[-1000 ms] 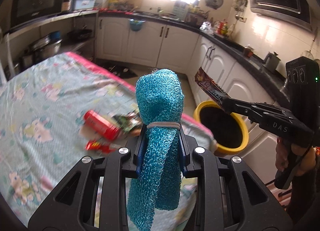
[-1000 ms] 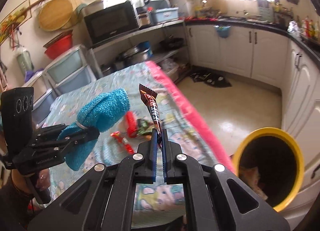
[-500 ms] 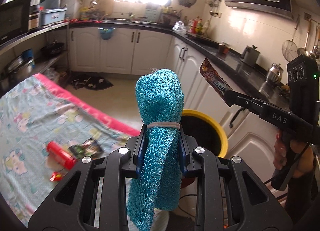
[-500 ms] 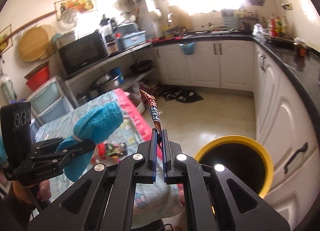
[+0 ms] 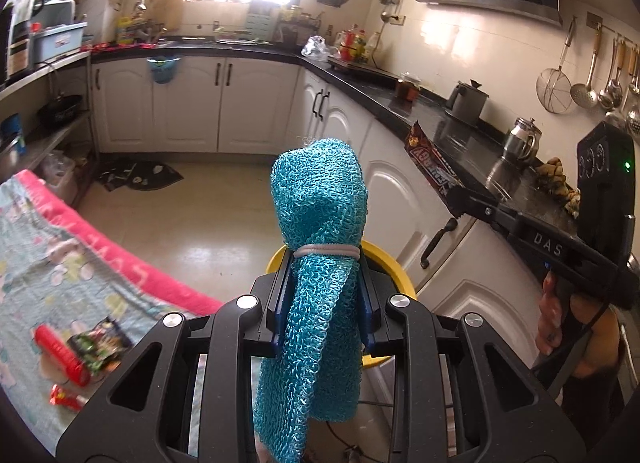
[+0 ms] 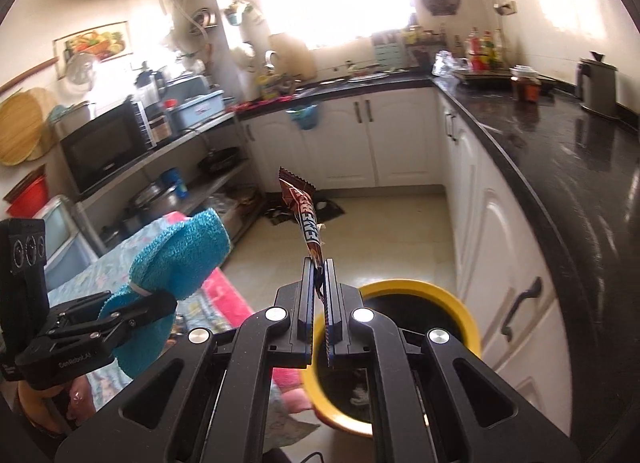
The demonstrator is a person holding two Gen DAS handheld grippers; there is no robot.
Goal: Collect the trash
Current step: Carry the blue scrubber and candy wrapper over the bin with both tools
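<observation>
Brown snack wrapper point(image 6: 305, 219) clamped in right gripper point(image 6: 317, 263), poised above yellow bin point(image 6: 460, 305), not yet dropped; left gripper point(image 5: 324, 263) clamped on teal cloth point(image 5: 320, 199); red tube point(image 5: 60, 355), other wrappers point(image 5: 98, 345) left on table point(image 5: 48, 275).

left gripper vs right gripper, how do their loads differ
The left gripper clamps a thick, fuzzy teal cloth bundled with a band; the right gripper pinches a thin, flat brown candy wrapper. The cloth keeps the left jaws apart, while the right jaws are almost together. The cloth droops below its jaws; the wrapper stands up stiffly. Both are near the yellow bin.
</observation>
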